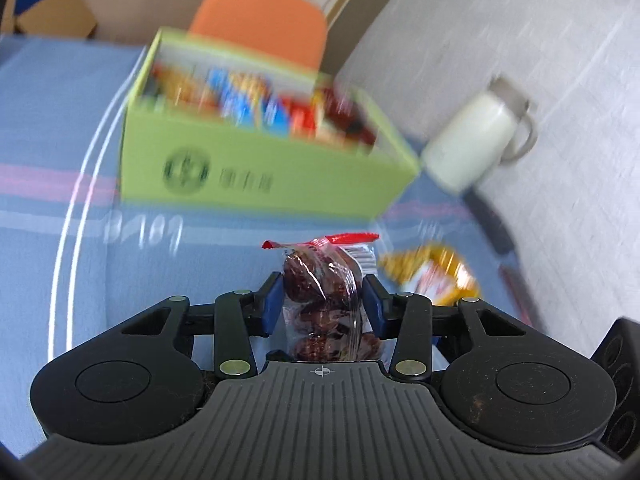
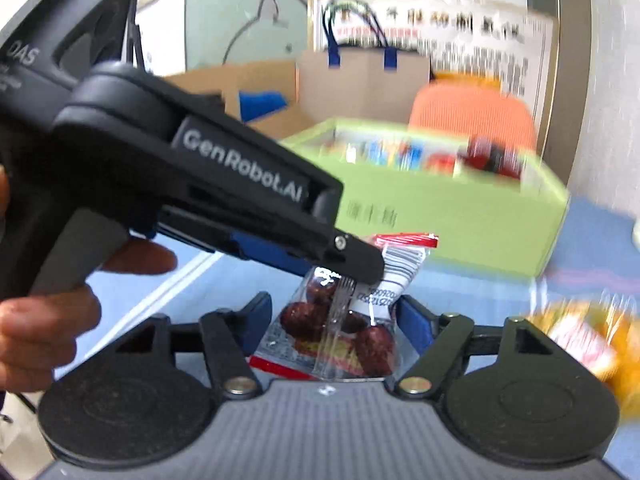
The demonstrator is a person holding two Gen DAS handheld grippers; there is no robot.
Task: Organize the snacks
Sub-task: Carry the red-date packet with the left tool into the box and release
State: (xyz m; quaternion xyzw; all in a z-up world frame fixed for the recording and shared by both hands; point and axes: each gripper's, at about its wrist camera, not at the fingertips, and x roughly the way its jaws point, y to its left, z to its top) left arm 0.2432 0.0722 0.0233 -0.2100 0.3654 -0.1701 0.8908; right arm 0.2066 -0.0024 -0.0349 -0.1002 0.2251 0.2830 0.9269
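1. Your left gripper [image 1: 322,294] clamps the clear packet of red dates [image 1: 326,300]; your right gripper [image 2: 334,322] brackets its lower end, contact unclear.
2. Packet hangs above the blue tablecloth [image 1: 60,128], near the green snack box [image 1: 256,176].

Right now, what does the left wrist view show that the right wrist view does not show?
Only the left wrist view shows the white jug beside the green box. Only the right wrist view shows the person's hand, the left gripper from the side, and the paper bag. Both show the packet of dates, the box, the orange chair and the yellow snack packet.
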